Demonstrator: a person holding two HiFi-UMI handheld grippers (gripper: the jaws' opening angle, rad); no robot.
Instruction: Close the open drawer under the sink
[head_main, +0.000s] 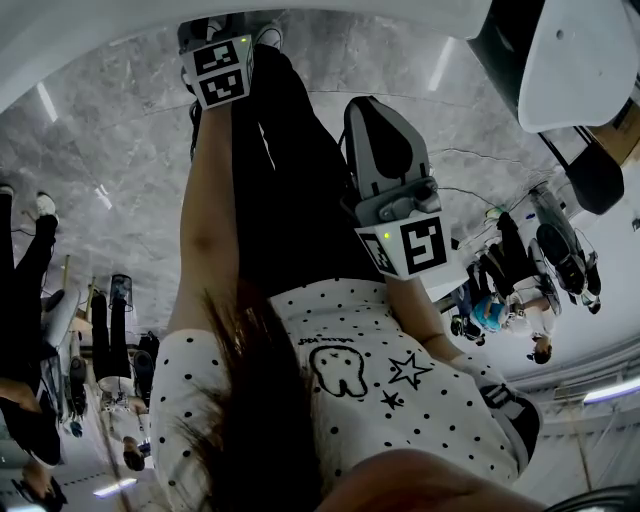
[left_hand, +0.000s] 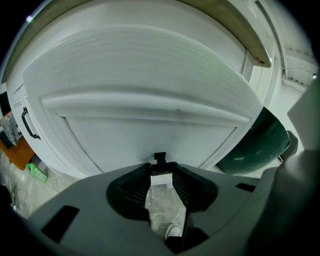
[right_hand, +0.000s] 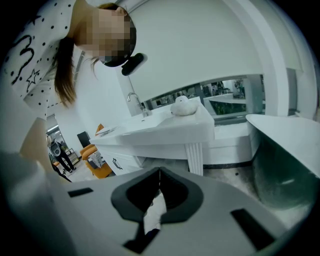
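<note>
- The drawer front (left_hand: 150, 135) is a broad, plain white panel straight ahead of the left tongs (left_hand: 160, 169), filling most of what lies beyond their tips. How far out it stands cannot be read from here.
- It should handle as a stiff, flat, smooth-painted face on runners. It is probably light to slide but slick under hard tips, so it wants a push rather than a pinch.
- The best spot looks to be the middle of the panel, so the drawer runs in square and does not rack.
- A white rail (left_hand: 145, 106) crosses just above the panel. A small black piece (left_hand: 160, 157) sits right at the left tips; whether it belongs to the drawer I cannot tell, nor whether the tips touch the panel.
- The left tongs are spread a little and hold nothing; marble floor (left_hand: 162, 210) shows through the gap.
- The right tongs (right_hand: 160, 172) are pressed together and empty, aimed away from the drawer.
- Well beyond the right tips stands the sink tabletop (right_hand: 165, 131) with its tap (right_hand: 134, 100) and a fluted leg (right_hand: 195, 157).
- To the right of the left tongs bulges a dark green tub (left_hand: 257, 145). Far to their left is a black bar handle (left_hand: 29, 125).
</note>
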